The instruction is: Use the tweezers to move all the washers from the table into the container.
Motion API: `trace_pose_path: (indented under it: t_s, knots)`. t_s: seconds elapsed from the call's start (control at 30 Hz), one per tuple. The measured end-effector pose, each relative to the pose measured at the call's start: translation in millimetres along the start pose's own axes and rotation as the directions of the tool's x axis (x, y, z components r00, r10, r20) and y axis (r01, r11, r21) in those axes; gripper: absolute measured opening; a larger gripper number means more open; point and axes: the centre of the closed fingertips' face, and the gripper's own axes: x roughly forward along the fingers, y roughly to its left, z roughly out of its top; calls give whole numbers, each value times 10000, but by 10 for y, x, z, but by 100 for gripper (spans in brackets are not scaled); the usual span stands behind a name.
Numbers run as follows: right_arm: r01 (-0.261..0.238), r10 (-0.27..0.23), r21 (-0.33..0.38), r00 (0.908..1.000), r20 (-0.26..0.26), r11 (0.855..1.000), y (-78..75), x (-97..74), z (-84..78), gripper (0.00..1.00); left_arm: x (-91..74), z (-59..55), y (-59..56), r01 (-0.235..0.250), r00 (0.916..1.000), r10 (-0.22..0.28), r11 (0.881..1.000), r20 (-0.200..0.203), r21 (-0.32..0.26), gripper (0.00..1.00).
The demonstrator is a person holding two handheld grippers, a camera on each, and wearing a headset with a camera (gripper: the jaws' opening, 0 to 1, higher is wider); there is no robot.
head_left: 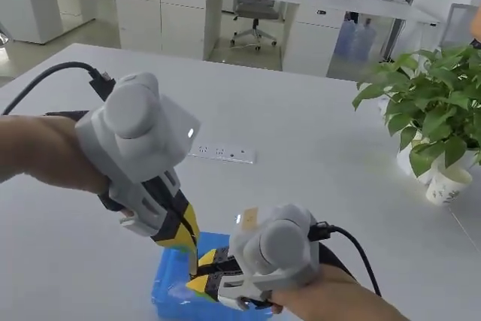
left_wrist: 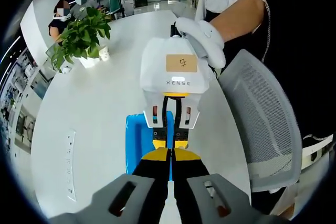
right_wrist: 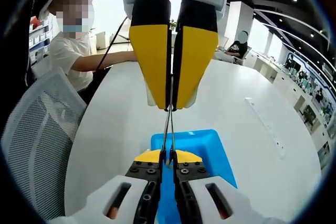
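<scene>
— Step in hand?
— Seemingly re-seating the thin silver metal tweezers (right_wrist: 168, 129), centre of frame, just over the blue rectangular plastic container (right_wrist: 210, 150).
— Jaws?
— Clamped shut on the tweezers: from the top of frame by the left gripper (right_wrist: 172, 106), from the bottom by the right gripper (right_wrist: 168, 158).
— Next?
— Probably freeing 1 grip, then steering the tips to a washer on the white table (head_left: 316, 133).
</scene>
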Motion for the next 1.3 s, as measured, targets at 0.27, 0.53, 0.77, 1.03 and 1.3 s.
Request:
trace_pose_path:
  t_s: [0.27, 0.53, 0.77, 1.03, 1.3]
  knots:
    - [-96, 99, 198, 9999, -138, 9998, -105, 121, -112, 8, 116, -119, 125, -64, 10000, 63, 9999, -26, -112, 3]
    - [-366, 380, 285, 9979, -531, 9989, -123, 237, -281, 8, 276, -241, 171, -64, 10000, 64, 9997, 19, -257, 3]
    - [-548, 583, 513, 9959, -691, 9972, -118, 313, -367, 8, 354, -309, 186, -15, 10000, 16, 9992, 26, -404, 3]
    - [-634, 686, 666, 9946, -781, 9958, -135, 360, -420, 9, 404, -365, 233, 39, 10000, -42, 9989, -56, -468, 3]
    - [-755, 825, 780, 9924, -917, 9941, -118, 374, -463, 9, 452, -399, 241, 156, 9998, -161, 9986, -93, -501, 3]
